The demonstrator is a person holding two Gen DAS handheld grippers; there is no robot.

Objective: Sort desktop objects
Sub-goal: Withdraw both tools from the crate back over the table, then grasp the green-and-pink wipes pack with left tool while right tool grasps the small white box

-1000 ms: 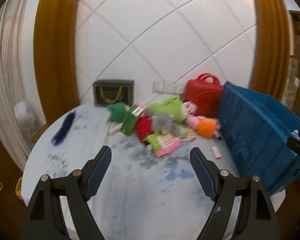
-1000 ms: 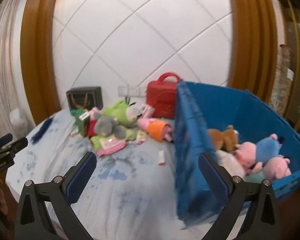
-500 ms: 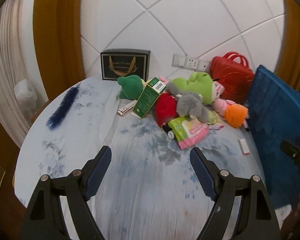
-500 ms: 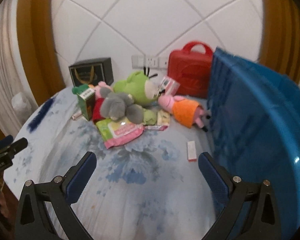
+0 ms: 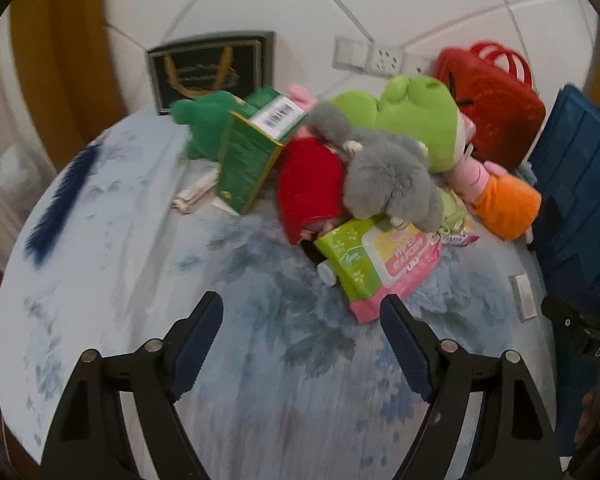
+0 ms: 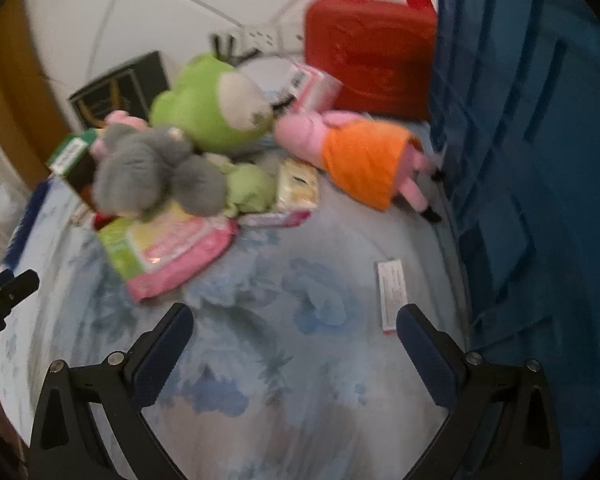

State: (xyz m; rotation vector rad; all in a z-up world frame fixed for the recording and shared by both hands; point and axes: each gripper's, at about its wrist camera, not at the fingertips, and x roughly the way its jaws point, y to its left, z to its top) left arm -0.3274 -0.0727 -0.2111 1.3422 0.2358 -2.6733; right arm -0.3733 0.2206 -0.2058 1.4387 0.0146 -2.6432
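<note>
A heap of toys and packs lies on the round table: a grey plush, a light green plush, a red plush, a dark green plush, a green box, a wipes pack and a pink plush in an orange dress. My left gripper hangs open just short of the wipes pack, nothing between its fingers. My right gripper is open over bare cloth, a small white box beside its right finger.
A blue crate stands at the table's right side, its inside hidden. A red case and a black gift bag lean at the back wall. A dark blue feather lies at the left edge.
Both grippers came down and forward toward the heap, tilting more toward the table. The heap looms larger; the crate's plush toys left the right wrist view. Jaws kept the same width.
</note>
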